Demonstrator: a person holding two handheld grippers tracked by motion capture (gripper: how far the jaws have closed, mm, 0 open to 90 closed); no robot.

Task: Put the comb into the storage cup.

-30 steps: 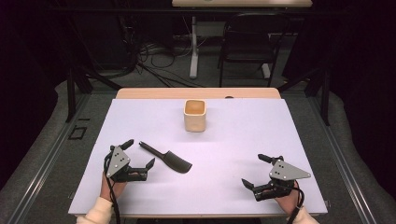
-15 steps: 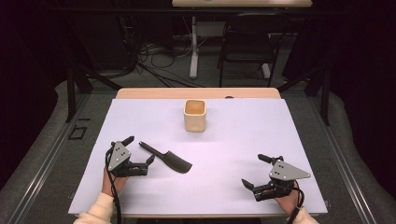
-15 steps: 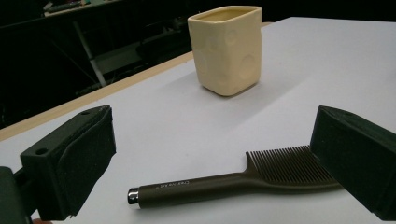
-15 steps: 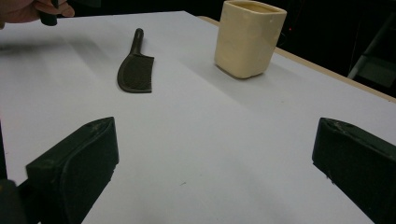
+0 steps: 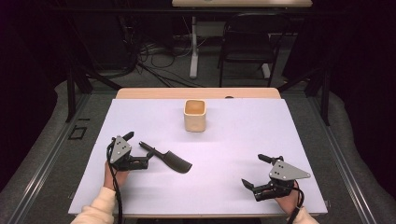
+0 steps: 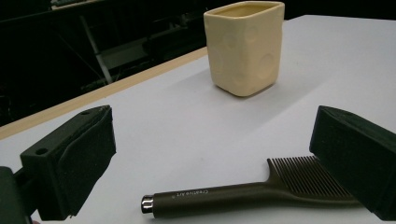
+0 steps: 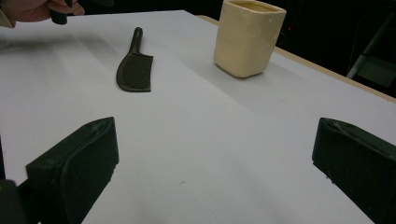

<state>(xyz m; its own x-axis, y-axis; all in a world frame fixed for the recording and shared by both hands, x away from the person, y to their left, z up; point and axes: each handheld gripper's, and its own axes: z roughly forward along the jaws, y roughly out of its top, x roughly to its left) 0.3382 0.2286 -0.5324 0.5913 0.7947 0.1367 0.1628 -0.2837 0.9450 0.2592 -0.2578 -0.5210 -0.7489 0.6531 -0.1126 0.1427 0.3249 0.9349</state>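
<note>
A black comb lies flat on the white table, left of centre, with its handle pointing toward my left gripper. That gripper is open, and the handle end lies low between its two jaws without touching them. In the left gripper view the comb runs across the bottom, with its teeth partly behind the right pad. A cream square cup stands upright beyond it, toward the far edge. My right gripper rests open near the front right corner with nothing between its jaws.
In the right gripper view the comb and cup lie well ahead across bare table, and the other hand sits at the top left. A wooden strip borders the far side; a chair and cables lie beyond.
My left gripper has slid a little forward, toward the comb's handle. The right gripper, comb and cup have not moved.
</note>
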